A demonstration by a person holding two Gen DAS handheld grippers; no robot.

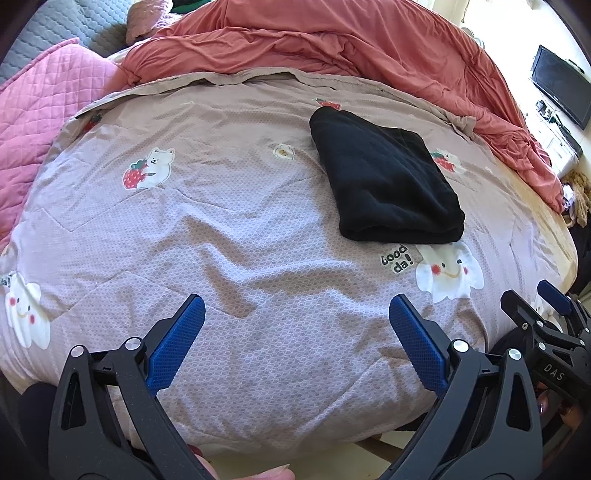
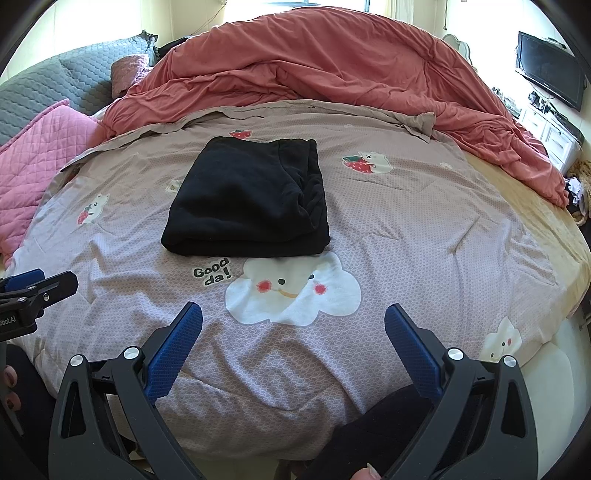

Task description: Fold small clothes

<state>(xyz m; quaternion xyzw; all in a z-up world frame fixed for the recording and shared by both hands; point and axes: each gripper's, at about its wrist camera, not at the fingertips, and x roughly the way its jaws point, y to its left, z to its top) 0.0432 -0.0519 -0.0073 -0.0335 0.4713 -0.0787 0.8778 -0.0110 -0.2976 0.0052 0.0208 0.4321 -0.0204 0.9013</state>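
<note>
Garment ahead of right gripper (image 2: 293,319), jaws apart.
Folded black fleece garment (image 2: 247,195) mid-quilt (image 2: 424,221), long axis front-to-back; left gripper (image 1: 297,312), also apart, sits farther.

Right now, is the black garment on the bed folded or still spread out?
Folded. The black garment lies as a compact rectangle on the bedspread, with stacked layers showing along its near edge.

Bright daylight enters from a blown-out window (image 2: 295,3) behind the bed, with more glare at the right edge near the wall-mounted TV (image 2: 550,75). Soft shadows fill creases in the printed duvet (image 1: 221,229). Both fisheye views are sharp, bulging, with dark rounded corners.
</note>
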